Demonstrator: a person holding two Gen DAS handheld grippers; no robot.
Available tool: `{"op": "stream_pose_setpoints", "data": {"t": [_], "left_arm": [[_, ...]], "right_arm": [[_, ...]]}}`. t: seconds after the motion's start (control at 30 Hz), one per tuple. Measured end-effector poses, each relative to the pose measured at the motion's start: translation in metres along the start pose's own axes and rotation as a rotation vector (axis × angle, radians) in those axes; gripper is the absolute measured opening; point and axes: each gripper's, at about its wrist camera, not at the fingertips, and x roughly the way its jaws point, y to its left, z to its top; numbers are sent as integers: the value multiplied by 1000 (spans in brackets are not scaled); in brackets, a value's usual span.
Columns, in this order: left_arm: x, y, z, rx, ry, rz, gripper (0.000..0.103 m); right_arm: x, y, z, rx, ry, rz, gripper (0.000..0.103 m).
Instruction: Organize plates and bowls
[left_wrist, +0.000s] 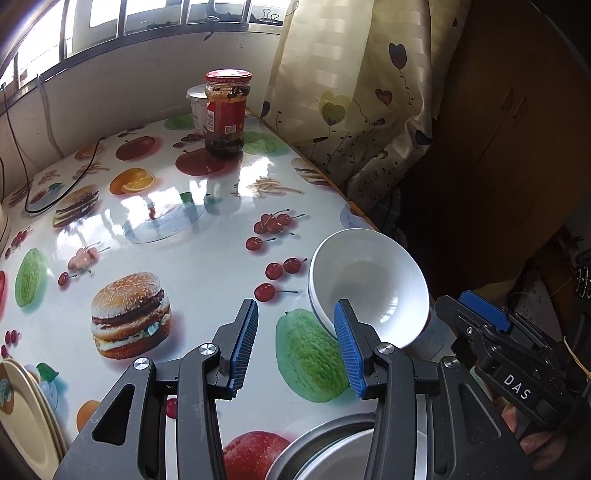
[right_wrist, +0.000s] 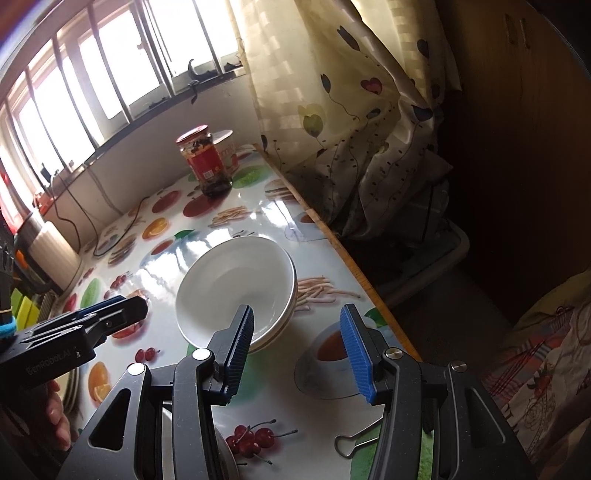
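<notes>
A stack of white bowls (left_wrist: 369, 284) (right_wrist: 236, 288) stands near the table's right edge. My left gripper (left_wrist: 295, 343) is open over the printed tablecloth, with nothing between its blue pads; its right finger sits just in front of the stack's near-left rim. My right gripper (right_wrist: 299, 350) is also open and empty, its left finger overlapping the stack's near rim. Each gripper shows in the other's view: the right one (left_wrist: 461, 306) beside the bowls, the left one (right_wrist: 129, 308) to their left. Beige plates (left_wrist: 26, 417) (right_wrist: 72, 387) lie at the near left. A grey metal dish (left_wrist: 332, 443) sits under the left gripper.
A red-lidded jar (left_wrist: 225, 110) (right_wrist: 205, 162) and a white cup (left_wrist: 197, 107) stand at the far side. A black cable (left_wrist: 55, 195) trails across the far left. A binder clip (right_wrist: 354, 439) lies near the right gripper. A curtain (left_wrist: 351, 92) hangs beyond the table's right edge (right_wrist: 332, 236).
</notes>
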Motion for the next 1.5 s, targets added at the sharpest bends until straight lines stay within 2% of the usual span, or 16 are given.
{"op": "stream_pose_setpoints", "data": {"t": [0.2, 0.3, 0.73, 0.87, 1.0, 1.1, 1.17, 1.27, 1.5], "left_arm": [[18, 2, 8, -21, 44, -33, 44], [25, 3, 10, -23, 61, -25, 44], [35, -1, 16, -16, 68, -12, 42], [37, -3, 17, -2, 67, 1, 35], [40, -4, 16, 5, 78, 5, 32], [42, -6, 15, 19, 83, 5, 23], [41, -7, 15, 26, 81, 9, 23], [42, -8, 15, 28, 82, 7, 19], [42, -10, 15, 35, 80, 10, 17]], "right_arm": [[16, -2, 6, -5, 15, 2, 49], [23, -2, 7, -1, 26, 6, 49], [41, -1, 15, -19, 44, 21, 47], [45, 1, 17, -25, 51, 20, 40], [47, 2, 17, -29, 52, 20, 33], [48, 3, 17, -32, 56, 26, 25], [49, 4, 17, -36, 57, 25, 24], [50, 5, 17, -39, 59, 27, 18], [51, 7, 16, -46, 60, 26, 14]]}}
